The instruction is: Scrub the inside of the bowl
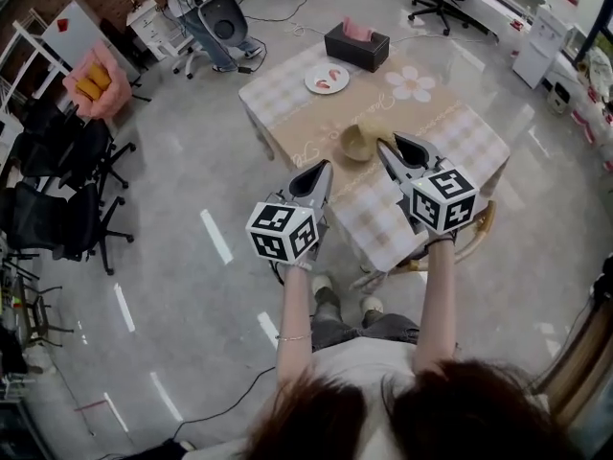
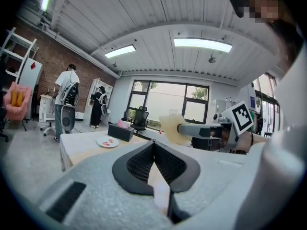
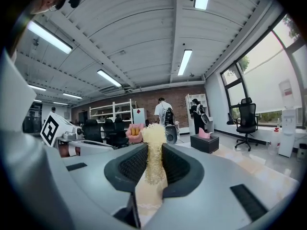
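My right gripper (image 1: 382, 148) (image 3: 153, 145) is shut on a pale yellow mesh scrubber (image 1: 356, 143) (image 3: 154, 134), whose fluffy end sticks out past the jaws above the near part of the checked tablecloth (image 1: 450, 127). From the left gripper view the scrubber (image 2: 171, 129) shows at the tip of the right gripper (image 2: 188, 129). My left gripper (image 1: 322, 170) (image 2: 153, 144) is level beside it, over the table's near left edge, jaws closed with nothing between them. A shallow white dish (image 1: 327, 80) (image 2: 107, 142) with pink pieces lies on the far side of the table.
A dark tissue box (image 1: 356, 46) (image 3: 204, 142) stands at the table's far edge. A wooden chair (image 1: 479, 230) is tucked in at the near right. Office chairs (image 1: 57, 218) line the left side, and two people (image 2: 67, 99) stand by the far shelves.
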{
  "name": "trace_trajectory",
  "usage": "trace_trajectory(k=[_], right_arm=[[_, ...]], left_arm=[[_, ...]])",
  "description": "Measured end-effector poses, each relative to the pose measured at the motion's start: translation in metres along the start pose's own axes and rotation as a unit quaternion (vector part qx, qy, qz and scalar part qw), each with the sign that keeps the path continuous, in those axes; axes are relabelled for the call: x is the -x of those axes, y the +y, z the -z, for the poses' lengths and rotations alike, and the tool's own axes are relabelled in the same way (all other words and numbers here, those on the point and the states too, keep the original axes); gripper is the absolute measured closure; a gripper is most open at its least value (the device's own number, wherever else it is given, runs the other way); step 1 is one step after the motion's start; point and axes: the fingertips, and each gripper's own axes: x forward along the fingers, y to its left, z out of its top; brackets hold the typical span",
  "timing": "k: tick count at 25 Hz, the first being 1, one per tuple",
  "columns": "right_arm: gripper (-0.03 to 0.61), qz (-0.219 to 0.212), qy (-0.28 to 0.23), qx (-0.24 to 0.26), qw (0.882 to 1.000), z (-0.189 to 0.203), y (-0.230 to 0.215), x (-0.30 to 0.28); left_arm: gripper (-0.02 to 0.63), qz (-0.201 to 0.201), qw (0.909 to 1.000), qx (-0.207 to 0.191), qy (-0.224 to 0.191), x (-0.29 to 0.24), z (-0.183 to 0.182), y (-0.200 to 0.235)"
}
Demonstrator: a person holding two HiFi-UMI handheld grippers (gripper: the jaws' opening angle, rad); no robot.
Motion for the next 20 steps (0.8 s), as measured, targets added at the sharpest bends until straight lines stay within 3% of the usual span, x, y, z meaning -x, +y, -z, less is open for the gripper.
trace_trajectory(k=[10,20], right_arm=[[0.500,0.064,0.013,-0.010,0.998,0.008,0.001,-0.039],[0.499,0.132,0.013,-0.012,0.991,0.009,-0.001,-0.044]], left_arm=[[0.603,0.066,0.9975,0.010,0.023,-0.023,-0.002,0.051],[0.603,0.138,0.9893,0.002,0.048,-0.039,0.003,0.061]])
